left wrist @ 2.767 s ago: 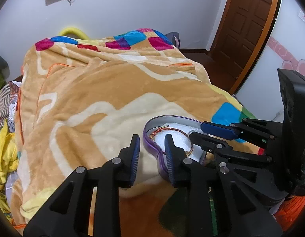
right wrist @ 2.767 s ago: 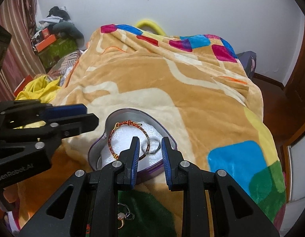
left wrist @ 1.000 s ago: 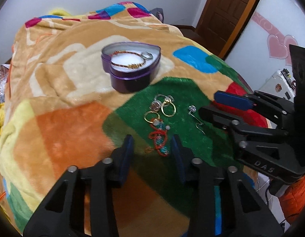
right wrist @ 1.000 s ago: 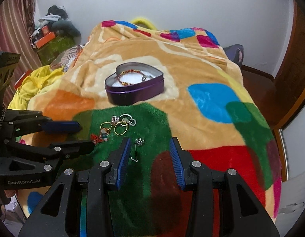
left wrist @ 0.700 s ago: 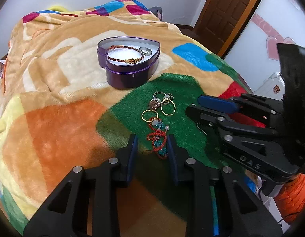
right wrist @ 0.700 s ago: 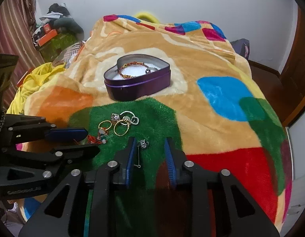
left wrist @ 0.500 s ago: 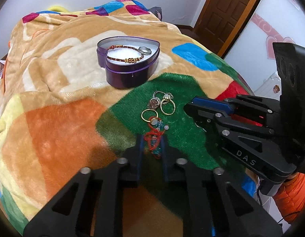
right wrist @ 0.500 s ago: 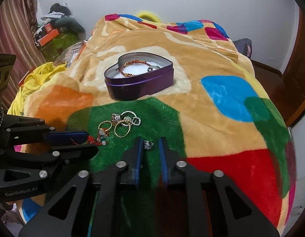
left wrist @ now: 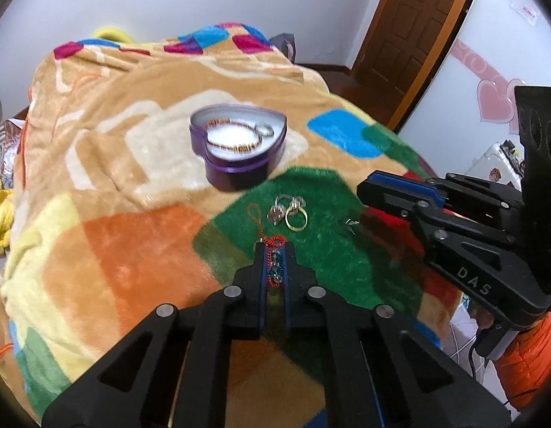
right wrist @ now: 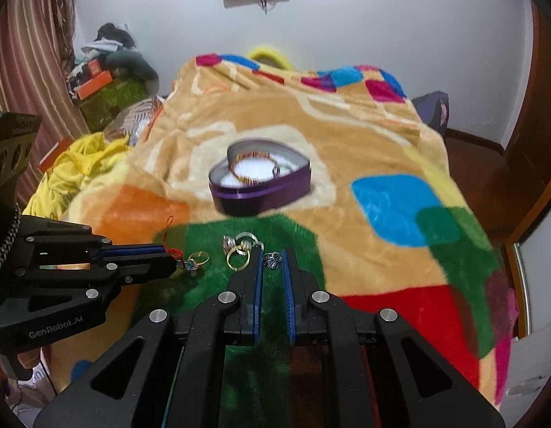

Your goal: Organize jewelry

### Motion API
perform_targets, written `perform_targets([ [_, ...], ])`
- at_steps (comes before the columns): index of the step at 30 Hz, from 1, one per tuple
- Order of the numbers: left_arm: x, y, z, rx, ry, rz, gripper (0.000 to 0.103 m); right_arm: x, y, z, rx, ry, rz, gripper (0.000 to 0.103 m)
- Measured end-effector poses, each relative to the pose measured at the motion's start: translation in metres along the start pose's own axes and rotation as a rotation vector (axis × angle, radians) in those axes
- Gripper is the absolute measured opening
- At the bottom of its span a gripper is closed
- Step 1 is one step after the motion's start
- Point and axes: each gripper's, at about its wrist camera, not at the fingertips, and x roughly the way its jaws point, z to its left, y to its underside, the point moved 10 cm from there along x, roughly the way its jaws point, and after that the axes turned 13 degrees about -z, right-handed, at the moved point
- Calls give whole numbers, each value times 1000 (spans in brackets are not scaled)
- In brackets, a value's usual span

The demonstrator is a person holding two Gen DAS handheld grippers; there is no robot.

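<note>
Left gripper (left wrist: 274,262) is clamped on the red beaded bracelet (left wrist: 274,249): jaws nearly together, beads pinched between the pads, a red cord loop sticking out past the tips toward the tin. Right gripper (right wrist: 273,267) has its jaws drawn in narrow around the small silver earring (right wrist: 273,259) at the tips; looks pinched, but from the right wrist view I can't confirm the pads actually bite it and not just frame it. Both sit low over the green patch of the blanket (left wrist: 107,149). Heart-shaped purple tin (left wrist: 239,149) sits open further up the bed, well apart from both tips, with a beaded bracelet and a ring already lying on its white pad. Loose rings (left wrist: 291,212) are on the green patch between my tips and the tin, one gold ring (right wrist: 198,257) just beside the left tips. Step in hand, as I read it: pickup, both sides at once, so roughly mid-task, two pieces in and several left. Next move needs a straight lift first so the cord loop doesn't drag the rings or snag in the pile, then carry to the tin and release over the white pad, one side at a time since the opening is small. Main risk is the earring: tiny, could slip out or catch in the fleece.
</note>
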Motion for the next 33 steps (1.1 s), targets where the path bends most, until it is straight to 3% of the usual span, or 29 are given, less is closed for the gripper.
perform_targets([
  [18,-51,-74,3,35,-19,-188,6,-35,-68,14,-27,17,-173,10],
  [33,-31,-112,25,24,-33,-224,6,-14,-98,11,-13,7,-210,10],
])
